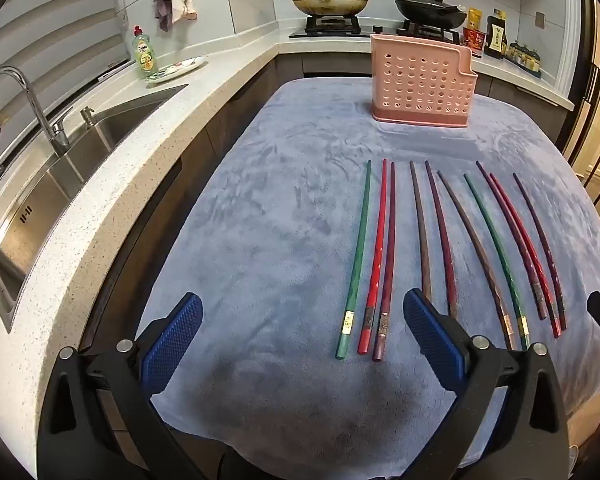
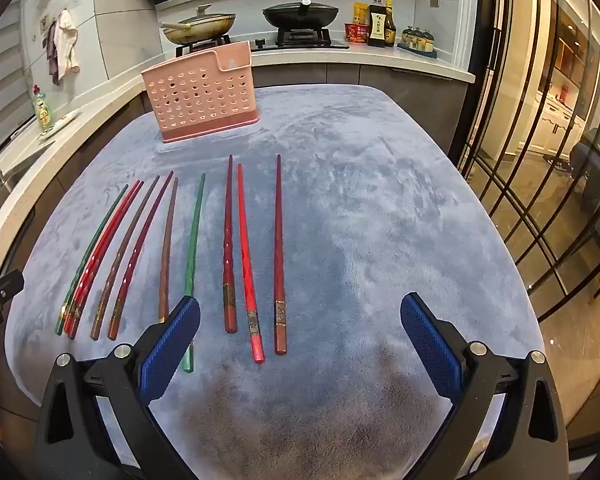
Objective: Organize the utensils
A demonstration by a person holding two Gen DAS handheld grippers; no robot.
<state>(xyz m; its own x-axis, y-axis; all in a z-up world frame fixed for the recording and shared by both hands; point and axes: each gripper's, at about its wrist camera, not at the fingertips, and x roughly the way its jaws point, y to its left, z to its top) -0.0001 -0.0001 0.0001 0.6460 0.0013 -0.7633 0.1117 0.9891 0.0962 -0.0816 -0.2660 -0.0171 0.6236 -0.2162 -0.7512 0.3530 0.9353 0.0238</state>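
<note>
Ten chopsticks lie in a row on blue cloth.
Green, red, brown and purple sticks; pink perforated holder at twelve o'clock; left gripper and right gripper jaws apart, empty.

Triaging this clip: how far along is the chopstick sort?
Nothing looks done: ten chopsticks lie in a row on the blue cloth, and no chopstick shows above the rim of the pink holder. Nothing in hand: left tool and right tool are both open. All chopsticks remain to be moved.
</note>
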